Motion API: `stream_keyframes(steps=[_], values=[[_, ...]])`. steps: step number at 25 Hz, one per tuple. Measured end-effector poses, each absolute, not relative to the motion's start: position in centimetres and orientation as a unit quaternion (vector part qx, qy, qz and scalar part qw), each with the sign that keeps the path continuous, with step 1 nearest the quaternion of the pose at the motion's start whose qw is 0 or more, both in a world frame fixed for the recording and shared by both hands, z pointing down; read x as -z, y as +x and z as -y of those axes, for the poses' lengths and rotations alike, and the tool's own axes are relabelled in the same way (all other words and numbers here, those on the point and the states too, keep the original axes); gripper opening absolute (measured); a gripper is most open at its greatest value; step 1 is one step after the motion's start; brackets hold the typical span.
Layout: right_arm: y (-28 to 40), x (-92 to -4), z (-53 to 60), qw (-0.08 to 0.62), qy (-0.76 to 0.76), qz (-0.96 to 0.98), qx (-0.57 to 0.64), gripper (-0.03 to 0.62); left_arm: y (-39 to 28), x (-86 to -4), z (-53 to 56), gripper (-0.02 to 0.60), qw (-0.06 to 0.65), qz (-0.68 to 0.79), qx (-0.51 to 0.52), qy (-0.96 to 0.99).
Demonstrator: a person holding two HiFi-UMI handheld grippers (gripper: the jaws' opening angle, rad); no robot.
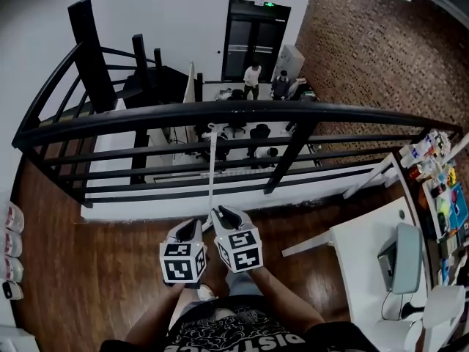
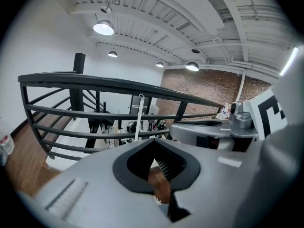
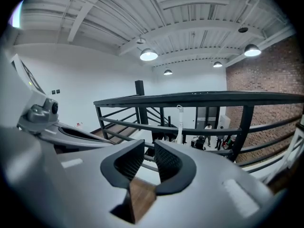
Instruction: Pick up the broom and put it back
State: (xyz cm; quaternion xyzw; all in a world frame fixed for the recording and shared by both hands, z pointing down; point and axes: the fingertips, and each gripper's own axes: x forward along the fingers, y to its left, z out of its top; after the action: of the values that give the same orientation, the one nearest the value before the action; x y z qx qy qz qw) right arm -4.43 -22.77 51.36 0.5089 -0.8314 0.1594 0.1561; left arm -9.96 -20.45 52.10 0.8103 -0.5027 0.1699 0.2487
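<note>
Both empty: left gripper closed, right gripper barely parted. Approach step; next, reach the broom leaning on the far railing.

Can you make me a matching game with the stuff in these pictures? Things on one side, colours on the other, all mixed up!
Things:
1. broom handle
2. railing
3. floor
4. wall on the right

Colours:
A. black
B. red brick
C. white
D. brown wood

Pairs: 1-C, 2-A, 3-D, 4-B
</note>
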Motion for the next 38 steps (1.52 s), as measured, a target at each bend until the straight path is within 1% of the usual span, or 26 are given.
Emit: stream_keyframes(steps=[5,13,14,20,22,38], values=[[-3.6,-51.7,27.3,0.152,0.496,0.84,-0.157,0.059,-8.6,-51.6,25.2,0.005,0.235,0.514,-0.16,0.809],[-2.2,-52.4,34.6,0.155,0.475,0.852,-0.154,0.06,-6.1,-51.5,32.7,0.005,0.239,0.531,-0.143,0.8],[-2.1,-52.6,35.4,0.155,0.474,0.853,-0.154,0.078,-6.0,-51.6,33.5,0.005,0.24,0.532,-0.143,0.799],[-1.7,-53.4,39.6,0.152,0.466,0.857,-0.161,0.085,-5.2,-52.3,37.0,0.005,0.242,0.538,-0.15,0.793],[-1.6,-53.8,41.0,0.152,0.462,0.859,-0.162,0.101,-5.2,-52.6,37.9,0.005,0.244,0.542,-0.152,0.789],[-2.7,-57.5,52.3,0.154,0.429,0.87,-0.188,0.158,-6.1,-53.3,44.1,0.005,0.249,0.578,-0.158,0.761]])
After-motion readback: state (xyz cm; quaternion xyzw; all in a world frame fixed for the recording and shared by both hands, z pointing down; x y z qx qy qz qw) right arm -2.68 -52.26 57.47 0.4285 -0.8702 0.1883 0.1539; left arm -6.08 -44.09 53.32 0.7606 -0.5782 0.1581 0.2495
